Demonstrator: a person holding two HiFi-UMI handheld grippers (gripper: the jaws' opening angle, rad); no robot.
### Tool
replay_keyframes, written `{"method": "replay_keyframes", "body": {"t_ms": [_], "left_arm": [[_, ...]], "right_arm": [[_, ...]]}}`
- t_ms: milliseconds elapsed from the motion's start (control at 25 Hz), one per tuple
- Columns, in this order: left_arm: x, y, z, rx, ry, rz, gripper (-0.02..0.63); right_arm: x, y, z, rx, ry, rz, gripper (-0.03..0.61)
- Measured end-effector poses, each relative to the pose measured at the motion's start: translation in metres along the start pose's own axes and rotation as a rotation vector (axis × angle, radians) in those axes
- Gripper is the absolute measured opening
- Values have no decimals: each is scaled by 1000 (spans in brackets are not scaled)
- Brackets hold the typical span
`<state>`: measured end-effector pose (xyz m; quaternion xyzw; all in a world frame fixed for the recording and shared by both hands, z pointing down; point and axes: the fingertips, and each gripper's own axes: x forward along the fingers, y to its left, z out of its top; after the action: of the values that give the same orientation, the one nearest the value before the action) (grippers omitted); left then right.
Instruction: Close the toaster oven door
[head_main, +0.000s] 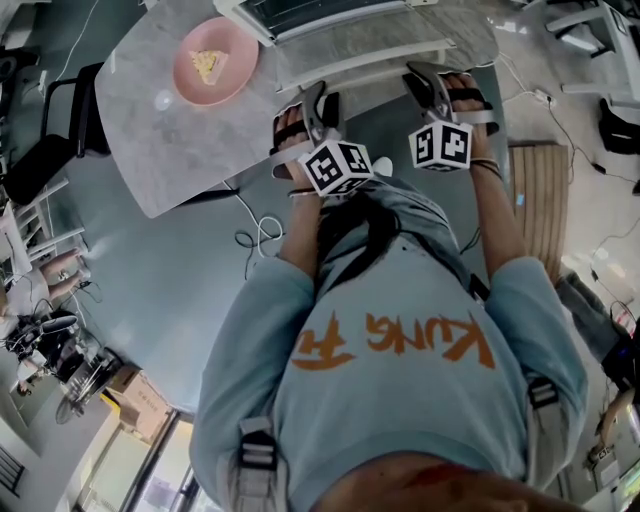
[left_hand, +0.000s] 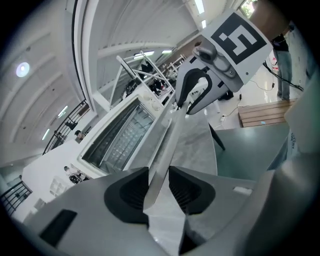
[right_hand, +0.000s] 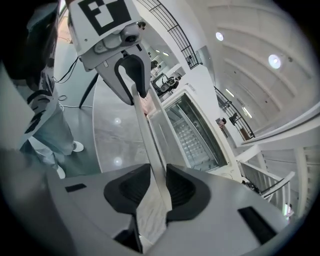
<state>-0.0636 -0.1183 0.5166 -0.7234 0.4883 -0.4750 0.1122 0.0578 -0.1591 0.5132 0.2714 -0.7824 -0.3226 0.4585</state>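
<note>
Two grippers clamped on the open oven door's handle

White and boxy, the toaster oven (head_main: 290, 12) stands at the far edge of the desk (head_main: 150, 140). Its glass door (head_main: 380, 35) is swung out toward the person and not shut. The door's white handle bar (head_main: 365, 62) runs along its near edge. The left gripper (head_main: 318, 100) takes the bar near its left end, and the right gripper (head_main: 437, 80) takes it near its right end. In each gripper view the bar passes straight between the black fingers (right_hand: 182, 187), which appear closed on it from both sides. A wire rack (right_hand: 192, 132) shows inside the oven's cavity.

The desk is a grey marbled top. Left of the oven and well apart from it sits a pink plate (head_main: 183, 80) carrying one pale yellow piece of food (head_main: 207, 64), too small to name. A black chair (head_main: 45, 150) stands at the desk's left side. Below is a smooth grey-green floor (head_main: 170, 300) with a white cable (head_main: 258, 237) looping across it. A low wooden platform (head_main: 540, 200) lies to the right. Overhead, the gripper views show a white ceiling (left_hand: 40, 90) with round lights.
</note>
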Motion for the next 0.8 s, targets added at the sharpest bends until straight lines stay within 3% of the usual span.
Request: {"method": "replay_keyframes", "body": {"t_ms": [800], "left_arm": [[6, 75, 35, -6, -79, 73, 132]], "right_arm": [[15, -77, 24, -105, -37, -123, 107]]}}
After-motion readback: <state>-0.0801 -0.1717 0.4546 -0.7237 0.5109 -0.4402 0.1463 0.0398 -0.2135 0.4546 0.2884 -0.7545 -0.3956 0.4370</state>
